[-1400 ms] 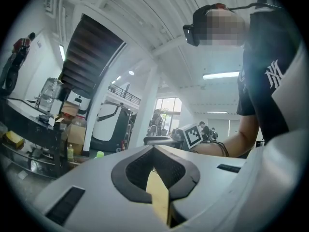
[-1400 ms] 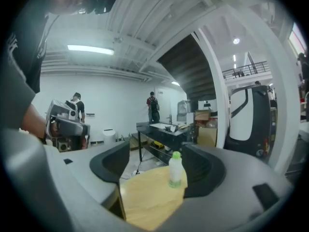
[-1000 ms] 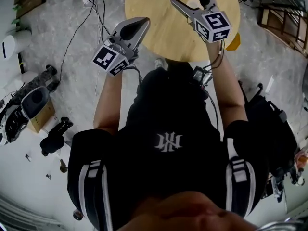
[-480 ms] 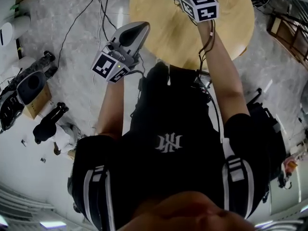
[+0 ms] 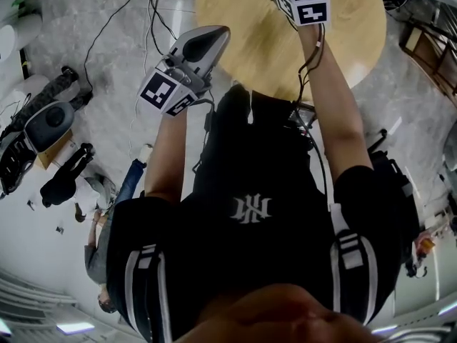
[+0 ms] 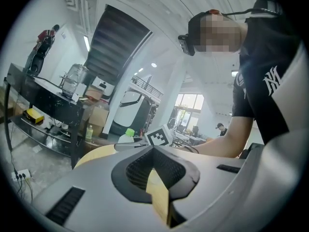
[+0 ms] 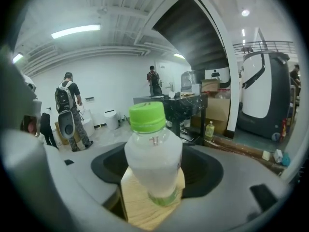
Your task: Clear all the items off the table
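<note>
A clear plastic bottle (image 7: 153, 158) with a green cap stands upright on the round wooden table (image 5: 260, 45). In the right gripper view it sits between the jaws of my right gripper (image 7: 155, 180), which have just been closing. Dark gaps still show on both sides, so the pads are off it. In the head view only the right gripper's marker cube (image 5: 307, 2) shows, its jaws cut off by the top edge. My left gripper (image 5: 216, 36) hangs shut and empty at the table's left edge. The left gripper view shows the bottle (image 6: 126, 137) beyond its tips.
Cables (image 5: 146, 9) run over the grey floor left of the table. Black equipment (image 5: 43, 123) lies at the far left and a dark bag (image 5: 393, 184) at the right. A black shelf unit (image 7: 169, 105) and standing people (image 7: 67, 105) are far behind the bottle.
In the head view my right gripper has reached further across the table, and its jaws have passed out of the top of the frame. The left gripper has barely shifted.
</note>
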Demonstrator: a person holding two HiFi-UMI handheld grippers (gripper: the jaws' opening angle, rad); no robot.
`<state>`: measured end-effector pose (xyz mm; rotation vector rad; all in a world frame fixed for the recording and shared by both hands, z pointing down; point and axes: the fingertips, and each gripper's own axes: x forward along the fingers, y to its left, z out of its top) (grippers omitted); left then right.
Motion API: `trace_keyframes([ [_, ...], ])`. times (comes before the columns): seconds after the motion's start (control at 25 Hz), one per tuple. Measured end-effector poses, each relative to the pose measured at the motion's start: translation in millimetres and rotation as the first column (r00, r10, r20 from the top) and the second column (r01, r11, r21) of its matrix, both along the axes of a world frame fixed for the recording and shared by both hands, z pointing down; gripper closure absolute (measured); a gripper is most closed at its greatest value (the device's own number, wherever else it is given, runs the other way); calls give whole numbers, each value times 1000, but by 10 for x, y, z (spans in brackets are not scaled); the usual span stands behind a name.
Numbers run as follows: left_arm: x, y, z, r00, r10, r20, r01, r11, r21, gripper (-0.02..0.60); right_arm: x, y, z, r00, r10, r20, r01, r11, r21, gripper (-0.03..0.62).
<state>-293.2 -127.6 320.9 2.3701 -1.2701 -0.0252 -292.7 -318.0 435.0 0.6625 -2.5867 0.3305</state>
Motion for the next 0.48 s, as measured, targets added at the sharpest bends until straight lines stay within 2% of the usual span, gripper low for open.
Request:
trace_keyframes([
  [0.2,-3,-5,-12,1000,-13,-3,13,1000,15,580,79,35,-78,1000,-4,22,4,1000,8,278],
  [0.36,2,142,-74,1000,-17,-6,17,1000,26,580,89,238,-406,996,-30,89,26,999,45,278],
  [0.48,-65,170,-120,1000,-10,-8,10,999,36,580,58,324,-618,994,-34,104,28,998,61,278],
])
